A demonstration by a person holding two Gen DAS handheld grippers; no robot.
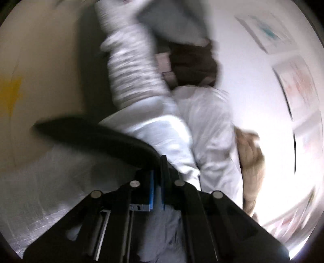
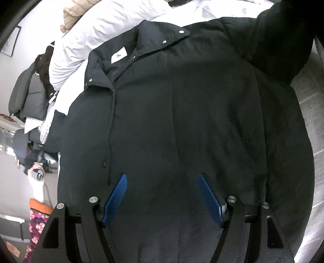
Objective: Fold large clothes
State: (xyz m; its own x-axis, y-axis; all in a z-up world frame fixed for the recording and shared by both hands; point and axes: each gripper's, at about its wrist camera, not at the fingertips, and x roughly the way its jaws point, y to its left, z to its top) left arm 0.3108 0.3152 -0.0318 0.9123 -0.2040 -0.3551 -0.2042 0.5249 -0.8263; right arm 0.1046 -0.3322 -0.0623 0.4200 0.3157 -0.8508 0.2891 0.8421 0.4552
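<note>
A large black jacket (image 2: 182, 111) lies spread flat on a white bed, collar with a white label to the upper left. One black sleeve (image 2: 279, 40) rises off the bed at the upper right. My right gripper (image 2: 163, 194) is open and empty just above the jacket's lower front. In the blurred left wrist view my left gripper (image 1: 158, 182) is shut on a black strip of the jacket (image 1: 91, 133), which stretches away to the left.
White pillows (image 2: 105, 26) and a tan plush toy (image 2: 75, 12) lie beyond the collar. A pile of grey and dark clothes (image 2: 30, 95) sits at the left. White bedding (image 1: 202, 125) and a framed picture (image 1: 265, 32) on the wall show in the left wrist view.
</note>
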